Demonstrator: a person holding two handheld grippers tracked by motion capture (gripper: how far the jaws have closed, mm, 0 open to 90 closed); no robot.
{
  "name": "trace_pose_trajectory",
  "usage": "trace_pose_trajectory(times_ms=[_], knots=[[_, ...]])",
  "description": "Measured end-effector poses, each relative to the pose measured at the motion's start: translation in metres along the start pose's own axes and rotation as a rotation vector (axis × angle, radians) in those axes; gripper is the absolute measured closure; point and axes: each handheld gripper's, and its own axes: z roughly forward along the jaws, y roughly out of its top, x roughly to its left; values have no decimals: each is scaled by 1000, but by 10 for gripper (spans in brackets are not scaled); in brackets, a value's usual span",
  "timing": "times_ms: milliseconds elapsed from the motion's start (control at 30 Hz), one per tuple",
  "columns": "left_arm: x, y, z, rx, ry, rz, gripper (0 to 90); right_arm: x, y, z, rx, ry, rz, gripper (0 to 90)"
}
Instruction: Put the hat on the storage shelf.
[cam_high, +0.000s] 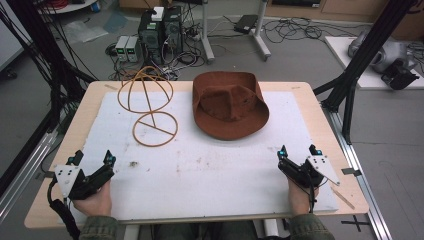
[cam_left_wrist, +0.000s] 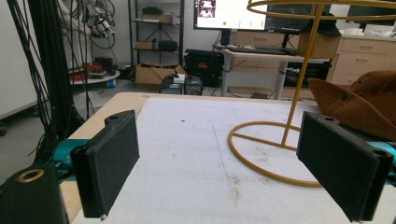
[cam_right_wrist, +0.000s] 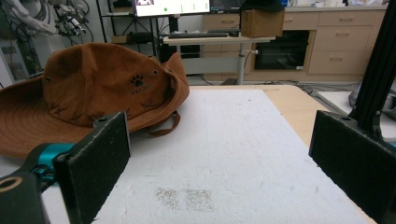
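Hat (cam_high: 230, 105) sits far side of table (cam_high: 300, 95), just right of wire stand (cam_high: 149, 102). I hold both tongs gaping, empty; right tongs (cam_high: 298, 151) nearer hat, left tongs (cam_high: 92, 156) nearer stand.

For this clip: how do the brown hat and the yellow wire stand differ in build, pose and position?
The brown hat is solid suede-like material with a wide brim; the wire stand is an open frame of thin yellow rod. The hat lies low on the white mat, crown up; the stand rises on a slim post from a ring base to a dome-shaped cage. The hat sits toward the right gripper's side, the stand toward the left's. Both rest untouched at the far end of the mat.
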Motion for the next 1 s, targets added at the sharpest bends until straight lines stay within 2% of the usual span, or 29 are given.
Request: trace_pose_trajectory(times_ms=[167,300,333,367,500,567,600,700,767,800,867,900,933,1000], knots=[[0,0,0,0,4,-6,133,1,1,1,-4,-7,-4,47],[1,0,-1,-1,3,-10,133,2,5,5,2,16,-8,46],[1,0,-1,-3,3,-11,133,2,11,9,6,34,4,46],[1,0,-1,-3,3,-11,133,2,11,9,6,34,4,46],[1,0,-1,2,3,-13,133,5,34,16,-25,50,14,46],[0,0,0,-2,3,-16,133,6,39,19,-28,52,19,46],[0,0,0,-1,2,-14,133,8,43,22,-27,57,30,46],[-2,0,2,0,-1,-11,133,17,57,33,-22,75,23,46],[-2,-1,3,2,-4,-10,133,26,65,41,-17,90,2,46],[-1,-1,3,5,-5,-8,133,35,73,48,-19,105,-28,46],[-1,-1,4,6,-7,-11,133,44,81,56,-20,122,-58,46],[-1,-1,4,6,-7,-11,133,44,81,56,-20,122,-58,46],[-1,-2,4,6,-8,-11,134,53,88,63,-14,132,-79,47],[-1,-1,4,8,-8,-11,134,61,94,71,-12,121,-86,47]])
